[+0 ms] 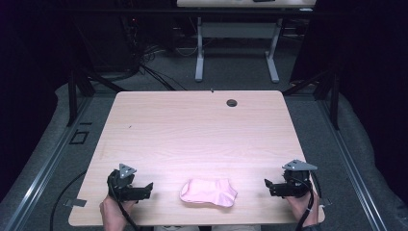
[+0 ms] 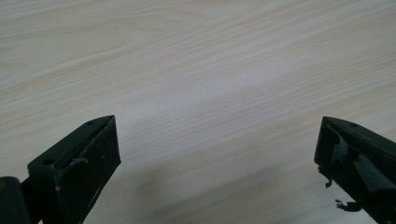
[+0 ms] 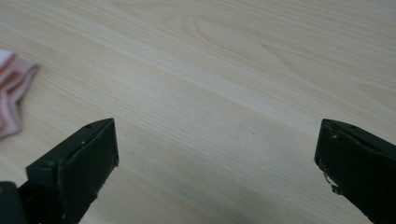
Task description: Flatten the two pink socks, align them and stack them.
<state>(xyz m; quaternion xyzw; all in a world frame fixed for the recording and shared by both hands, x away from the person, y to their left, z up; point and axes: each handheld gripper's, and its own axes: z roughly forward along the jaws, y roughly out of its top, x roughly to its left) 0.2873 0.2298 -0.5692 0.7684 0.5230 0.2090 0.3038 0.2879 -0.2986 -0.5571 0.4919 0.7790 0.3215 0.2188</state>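
Pink sock (image 1: 209, 192) lies folded near the front edge of the table (image 1: 192, 125), between your two grippers.

Your left gripper (image 1: 144, 190) has its jaws wide apart with nothing between them, well left of the sock. Your right gripper (image 1: 269, 186) is also wide and empty, well apart on the right; in the right gripper view the sock (image 3: 13, 93) is at the left edge.

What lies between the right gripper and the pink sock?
Nothing: in the high view a bare stretch of wooden table separates the right gripper from the pink sock. The right gripper view shows the same bare wood.
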